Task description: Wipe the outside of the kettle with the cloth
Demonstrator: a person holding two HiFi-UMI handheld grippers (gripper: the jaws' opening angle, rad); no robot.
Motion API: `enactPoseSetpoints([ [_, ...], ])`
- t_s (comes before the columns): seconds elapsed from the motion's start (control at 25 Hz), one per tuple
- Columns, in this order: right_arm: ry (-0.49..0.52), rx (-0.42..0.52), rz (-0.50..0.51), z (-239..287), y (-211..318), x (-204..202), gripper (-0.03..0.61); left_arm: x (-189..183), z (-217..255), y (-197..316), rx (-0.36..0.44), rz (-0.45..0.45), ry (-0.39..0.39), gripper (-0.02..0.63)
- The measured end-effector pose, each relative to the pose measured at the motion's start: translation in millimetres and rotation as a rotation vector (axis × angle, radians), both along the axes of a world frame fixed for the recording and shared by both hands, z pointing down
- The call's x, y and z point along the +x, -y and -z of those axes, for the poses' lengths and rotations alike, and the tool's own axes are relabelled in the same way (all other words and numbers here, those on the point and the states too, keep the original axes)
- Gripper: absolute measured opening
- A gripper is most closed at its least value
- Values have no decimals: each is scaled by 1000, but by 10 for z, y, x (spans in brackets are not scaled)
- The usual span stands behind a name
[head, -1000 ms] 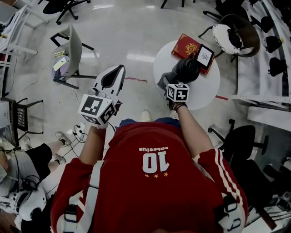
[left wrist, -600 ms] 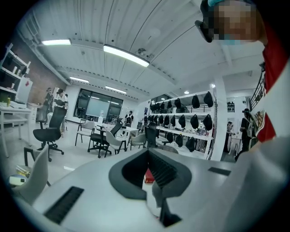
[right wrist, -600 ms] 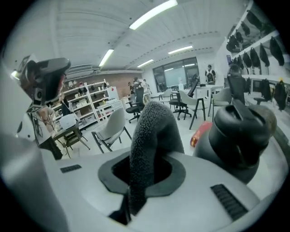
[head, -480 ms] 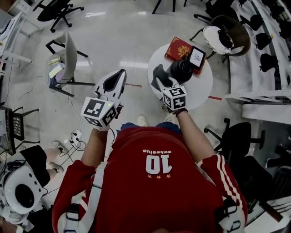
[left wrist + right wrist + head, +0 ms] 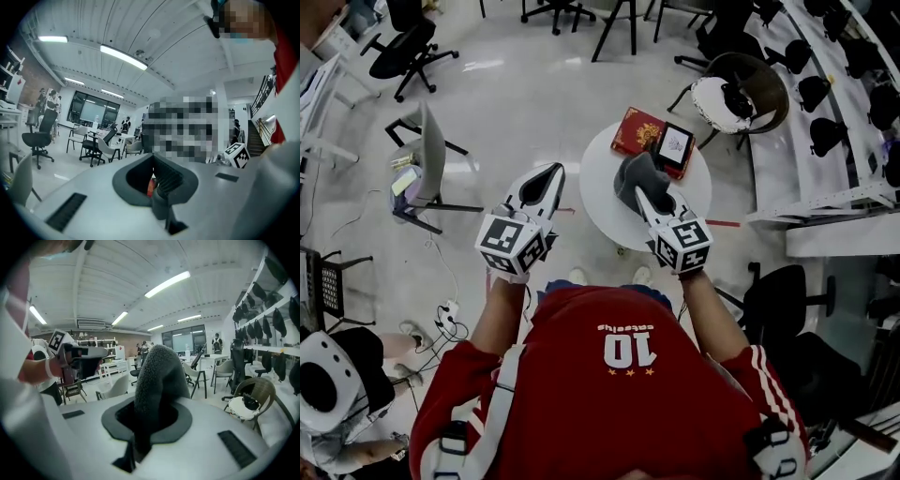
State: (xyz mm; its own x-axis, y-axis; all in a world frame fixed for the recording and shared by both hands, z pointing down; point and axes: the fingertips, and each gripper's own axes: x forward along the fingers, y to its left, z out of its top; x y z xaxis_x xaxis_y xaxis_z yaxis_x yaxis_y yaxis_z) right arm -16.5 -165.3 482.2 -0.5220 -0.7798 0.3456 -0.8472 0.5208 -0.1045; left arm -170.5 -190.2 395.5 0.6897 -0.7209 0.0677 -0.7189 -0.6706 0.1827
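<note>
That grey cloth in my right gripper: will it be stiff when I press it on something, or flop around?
Probably floppy: the cloth curls over in a soft, rounded hump above the right gripper rather than standing flat. Its fuzzy pile suggests it is light and fairly grippy, so it seems unlikely to slip from the shut jaws.

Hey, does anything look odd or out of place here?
Nothing looks spilled or damaged. Only oddity: the right gripper holds the grey cloth above the round table, and the kettle itself is not visible.
</note>
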Motion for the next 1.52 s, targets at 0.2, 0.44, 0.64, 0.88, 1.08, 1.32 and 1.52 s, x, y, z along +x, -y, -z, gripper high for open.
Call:
enactPoseSetpoints([
  [0.2,-1,57,-44,397,-122,618,48,392,127,53,18,5,2,8],
  [0.44,9,140,-149,852,-236,1358,48,832,278,70,34,6,7,8],
  [0.64,20,189,-230,1091,-312,1806,48,1114,373,87,42,-3,17,8],
  [0.88,32,216,-261,1191,-369,1986,48,1293,484,95,72,-12,27,8],
  [1.08,26,224,-264,1249,-407,2014,48,1338,527,56,78,-15,30,8],
  [1.32,29,222,-256,1272,-437,2016,48,1322,484,26,54,-4,30,8],
  [1.52,29,214,-247,1269,-452,1969,48,1263,498,0,57,4,34,8],
])
